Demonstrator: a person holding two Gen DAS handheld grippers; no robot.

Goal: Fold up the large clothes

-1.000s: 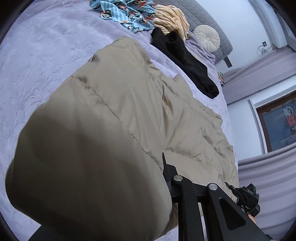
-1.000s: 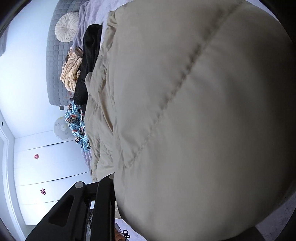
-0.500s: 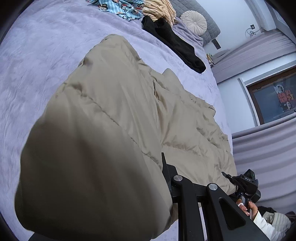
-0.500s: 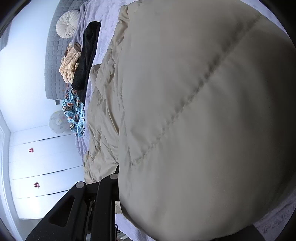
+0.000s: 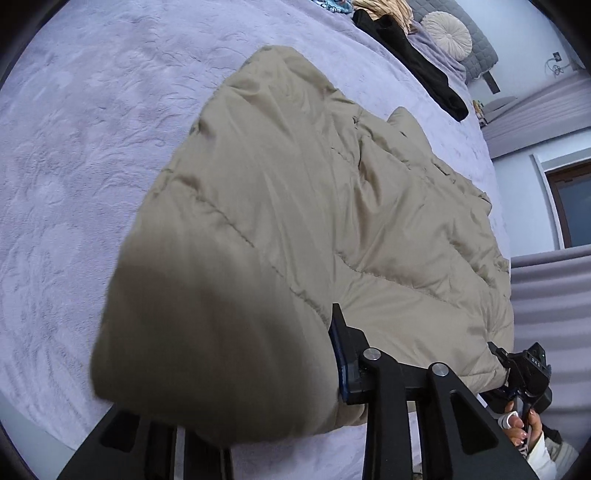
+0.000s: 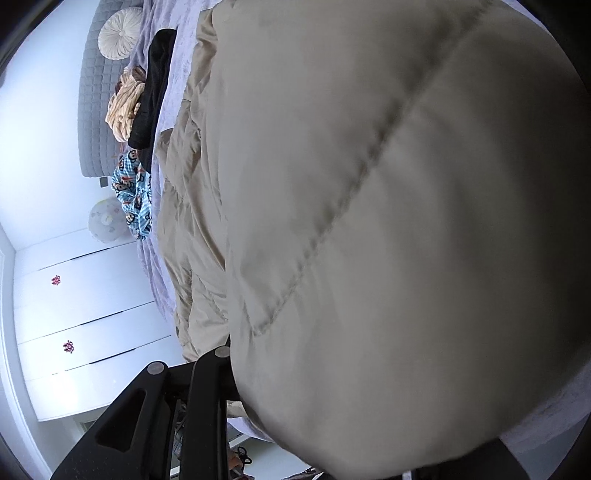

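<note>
A beige puffer jacket (image 5: 314,206) lies spread across the purple bedspread (image 5: 92,147). Its near edge bulges up close to both cameras. My left gripper (image 5: 266,332) has that edge between its jaws. One black finger (image 5: 338,332) shows against the fabric and the other is buried under it. The jaws are opening. My right gripper (image 6: 314,354) holds the jacket (image 6: 369,184) the same way, one finger (image 6: 218,365) showing, its jaws opening too. The left wrist view catches the right gripper (image 5: 528,373) at the jacket's far corner, with a person's hand (image 5: 521,432) on it.
At the head of the bed lie a black garment (image 5: 410,55), a tan striped garment (image 6: 125,107) and a blue cartoon-print cloth (image 6: 135,192). A round cream cushion (image 5: 447,35) leans on the grey quilted headboard (image 6: 92,92). White wardrobe doors (image 6: 74,314) stand beyond.
Both grippers have drawn back from the headboard with the jacket's edge; the pile of clothes has shrunk into the distance. More of the left gripper's finger now shows beside the fabric.
</note>
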